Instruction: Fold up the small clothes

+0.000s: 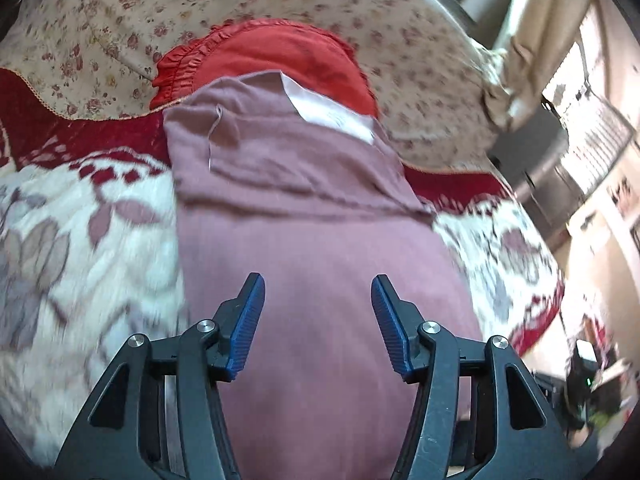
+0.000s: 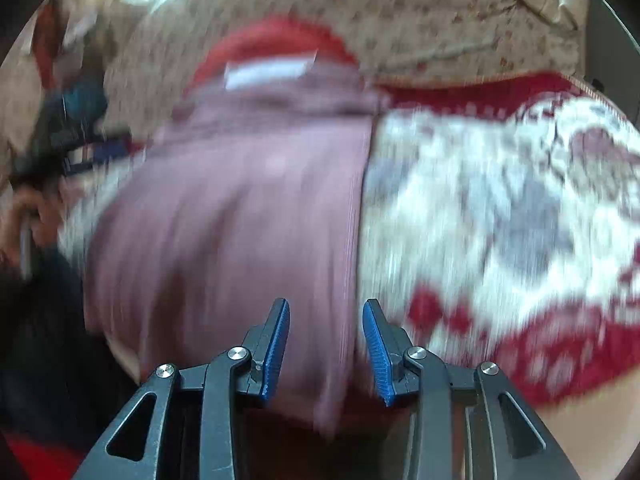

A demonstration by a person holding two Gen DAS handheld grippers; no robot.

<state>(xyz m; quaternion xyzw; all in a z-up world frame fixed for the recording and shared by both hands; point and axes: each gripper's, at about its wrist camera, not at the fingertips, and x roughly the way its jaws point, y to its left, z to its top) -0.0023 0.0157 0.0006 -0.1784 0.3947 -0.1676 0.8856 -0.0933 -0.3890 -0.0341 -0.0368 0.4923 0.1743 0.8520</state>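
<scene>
- Covering the work surface: red-and-white blanket w/ grey leaf shapes; it's a soft bed-like top.
- Floral beige sheet lies farther back, scalloped edge overlapping the blanket's red border.
- Room past the bed, seen from my left cam: pale curtain & bright window grille, both on the right side. Right cam is badly motion-blurred, so bkgd there is unreadable.
- Count: 2 garments. 1 mauve garment, laid flat on the blanket, top part folded over, white label showing at its far end. 1 red garment w/ ruffled edge, just behind the mauve one, partly under it.
- Count: 2 grippers. My left gripper hangs over the mauve garment, blue pads spread wide, nothing betw. them.
- My right gripper is over the mauve garment's right edge, jaws parted a bit less, gripping nothing.
</scene>
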